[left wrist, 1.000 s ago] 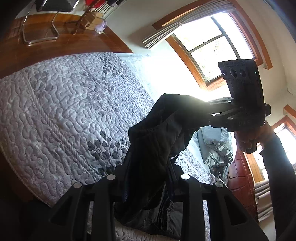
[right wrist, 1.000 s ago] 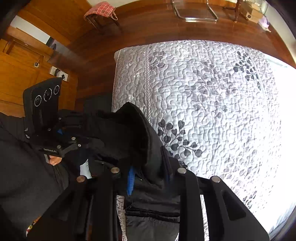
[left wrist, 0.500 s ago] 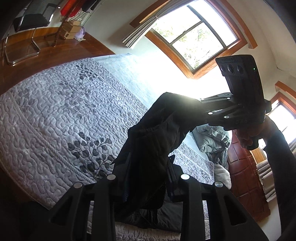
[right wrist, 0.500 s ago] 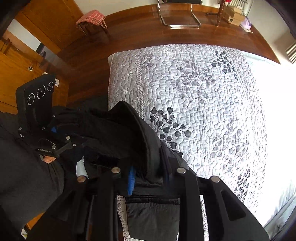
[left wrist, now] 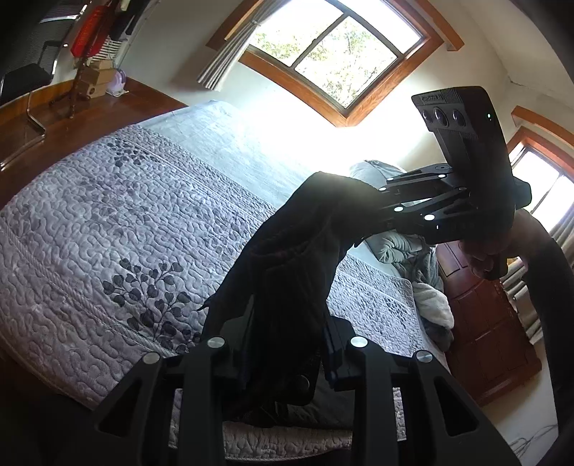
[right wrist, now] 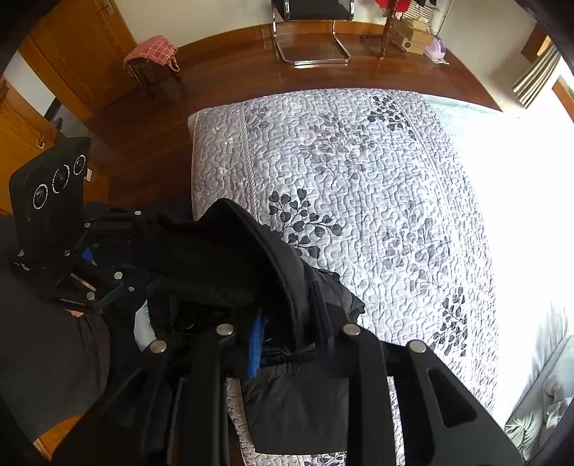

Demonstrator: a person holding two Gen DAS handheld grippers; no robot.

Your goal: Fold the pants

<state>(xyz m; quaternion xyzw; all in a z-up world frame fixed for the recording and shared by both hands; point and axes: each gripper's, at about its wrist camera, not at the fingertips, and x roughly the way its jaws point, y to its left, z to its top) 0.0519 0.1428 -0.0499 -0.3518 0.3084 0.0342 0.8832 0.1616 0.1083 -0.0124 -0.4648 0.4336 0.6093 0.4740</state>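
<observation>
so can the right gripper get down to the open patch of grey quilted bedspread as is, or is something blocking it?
Probably yes. The right gripper, shut on the black pants, hangs above the grey quilted bedspread, which shows nothing on it ahead. The left gripper clamps the same pants, so both would likely have to move together.

A bed (right wrist: 376, 186) is covered by a grey-lilac quilted spread with dark leaf sprigs, its far part washed out by sunlight from a wood-framed window (left wrist: 333, 50) with a striped curtain (left wrist: 226, 61) gathered beside it. Polished wooden floor (right wrist: 222, 79) is seen around the bed — on it a chrome-legged chair (right wrist: 308, 32), a stool under red checked cloth (right wrist: 150, 57) and stacked boxes (right wrist: 412, 36). A crumpled grey blanket (left wrist: 409, 251) is heaped at the bed's far end — wooden doors (right wrist: 79, 46) are set in pale walls.
</observation>
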